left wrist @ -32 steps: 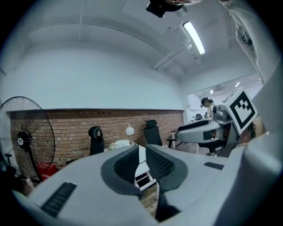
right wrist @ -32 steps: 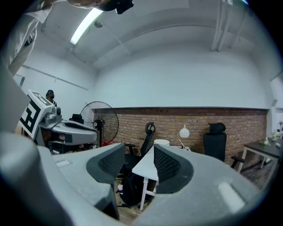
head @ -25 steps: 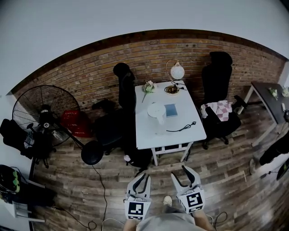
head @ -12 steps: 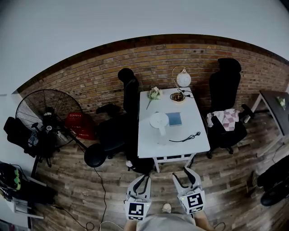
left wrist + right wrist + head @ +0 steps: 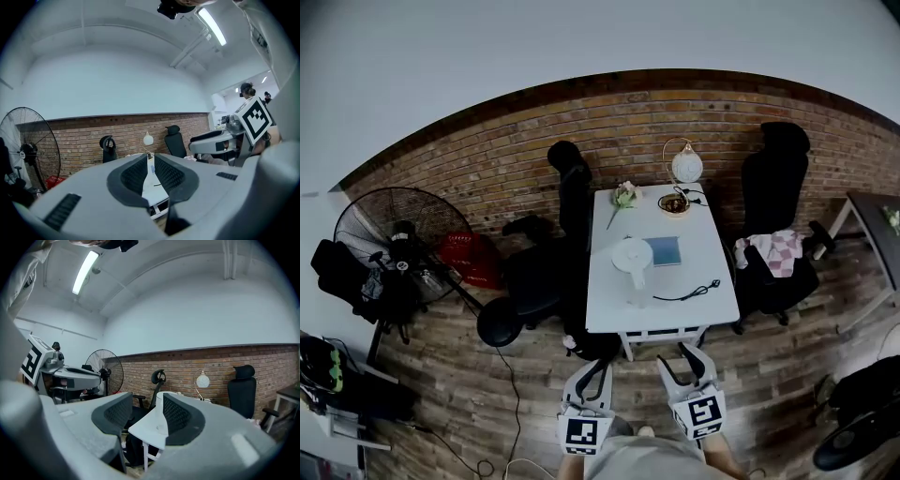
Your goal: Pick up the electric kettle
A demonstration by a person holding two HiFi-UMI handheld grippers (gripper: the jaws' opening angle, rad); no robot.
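On table [image 5: 698, 314]: white kettle [image 5: 633, 256], round top | left fingers [image 5: 133, 176] together | right fingers [image 5: 177, 416] apart

Right gripper view: the electric kettle [image 5: 159, 404] is partly masked by the right-hand jaw of the right tool [image 5: 146, 411]. Its handle and base cannot be made out.

Left gripper view: past the left tool [image 5: 150, 160], only a sliver of the counter [image 5: 153, 190] shows.

Head view: the contents of the bowl [image 5: 673, 202] are too small to tell. The person [image 5: 645, 461] is cut off by the near edge, and a dark desk [image 5: 874, 214] by the right edge. A dark object [image 5: 592, 343] under the counter is partly hidden and cannot be identified.
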